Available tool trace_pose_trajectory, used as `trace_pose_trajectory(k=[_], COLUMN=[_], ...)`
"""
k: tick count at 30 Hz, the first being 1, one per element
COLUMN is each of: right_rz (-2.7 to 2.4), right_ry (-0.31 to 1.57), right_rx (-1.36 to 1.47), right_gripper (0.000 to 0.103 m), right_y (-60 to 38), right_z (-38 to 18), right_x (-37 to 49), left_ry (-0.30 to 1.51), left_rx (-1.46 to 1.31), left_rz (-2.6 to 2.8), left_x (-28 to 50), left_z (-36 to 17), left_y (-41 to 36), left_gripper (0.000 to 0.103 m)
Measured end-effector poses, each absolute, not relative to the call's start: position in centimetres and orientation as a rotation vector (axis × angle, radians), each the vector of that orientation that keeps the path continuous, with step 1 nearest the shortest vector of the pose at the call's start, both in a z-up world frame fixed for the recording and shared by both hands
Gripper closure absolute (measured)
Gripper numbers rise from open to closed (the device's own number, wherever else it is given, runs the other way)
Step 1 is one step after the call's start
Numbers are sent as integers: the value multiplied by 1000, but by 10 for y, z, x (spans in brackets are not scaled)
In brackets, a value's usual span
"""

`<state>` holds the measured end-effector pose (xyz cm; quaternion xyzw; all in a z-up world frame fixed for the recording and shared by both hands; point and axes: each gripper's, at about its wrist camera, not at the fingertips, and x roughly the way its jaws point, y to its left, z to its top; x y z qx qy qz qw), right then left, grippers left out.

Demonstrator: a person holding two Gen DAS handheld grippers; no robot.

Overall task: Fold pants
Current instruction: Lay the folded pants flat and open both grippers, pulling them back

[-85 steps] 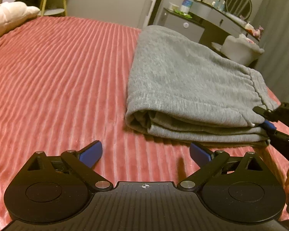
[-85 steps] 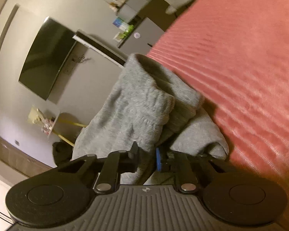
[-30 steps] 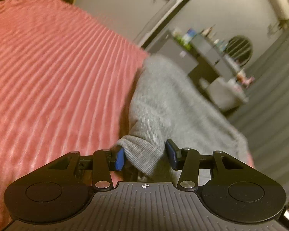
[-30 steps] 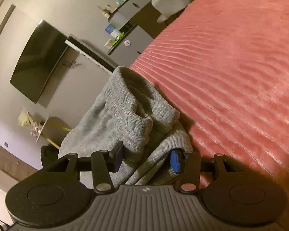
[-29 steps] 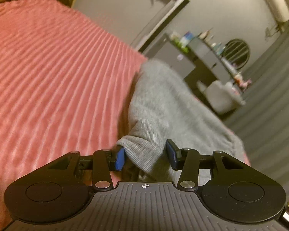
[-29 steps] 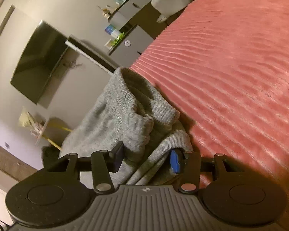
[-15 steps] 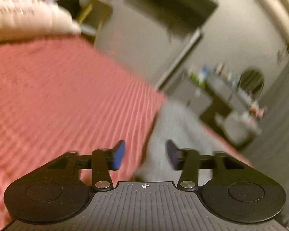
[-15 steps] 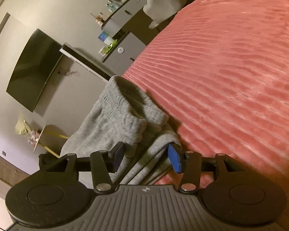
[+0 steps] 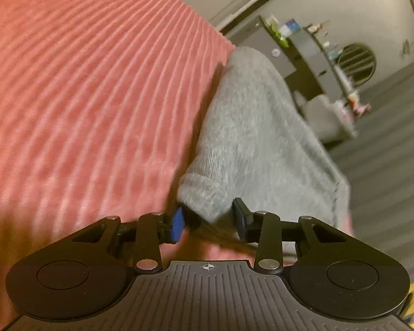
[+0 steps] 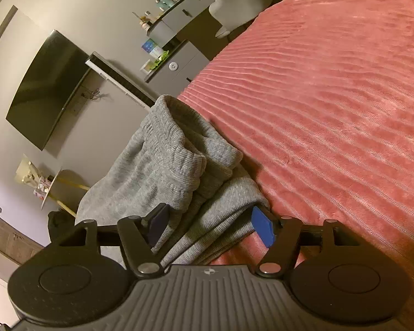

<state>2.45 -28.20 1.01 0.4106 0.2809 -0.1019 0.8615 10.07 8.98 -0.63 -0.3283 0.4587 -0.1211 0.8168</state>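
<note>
The grey folded pants (image 9: 251, 127) lie on the red ribbed bedspread (image 9: 82, 88). In the left wrist view my left gripper (image 9: 208, 220) has its jaws part open around a near corner of the pants, and the pads do not press the cloth. In the right wrist view my right gripper (image 10: 211, 224) is open, its jaws standing either side of the stacked layers at the waistband end of the pants (image 10: 174, 162). The blue pad (image 10: 262, 230) stands clear of the cloth.
The bedspread (image 10: 331, 96) stretches wide beside the pants. Off the bed stand a grey dresser (image 10: 176, 63) with bottles, a wall television (image 10: 47, 88), a round mirror (image 9: 357, 63) and a pale chair (image 9: 328, 118).
My right gripper opened and let go of the waistband end, then widened further. My left gripper closed in around the near corner, swung up off it, and is back at the corner.
</note>
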Motion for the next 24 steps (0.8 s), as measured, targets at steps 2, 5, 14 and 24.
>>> trace_pose_trajectory(k=[2,5,14,24], right_rz=[-219,-338,-327,-221], right_ry=[604,699,822,869], right_rx=[839,689,545,379], right_gripper=[33,12,4,4], right_y=[-280,-266,-238,-197], right_z=[12,19,39,77], right_x=[23,23,9,-32], left_ry=[977,975,977,900], left_rx=[-619,-526,-171,-87], left_rz=[-215,-182,-141,-32], left_x=[94,84,34,-5], left_z=[-1,9,28,69], left_y=[87,78,45,38], left_gripper=[49,41,3,0])
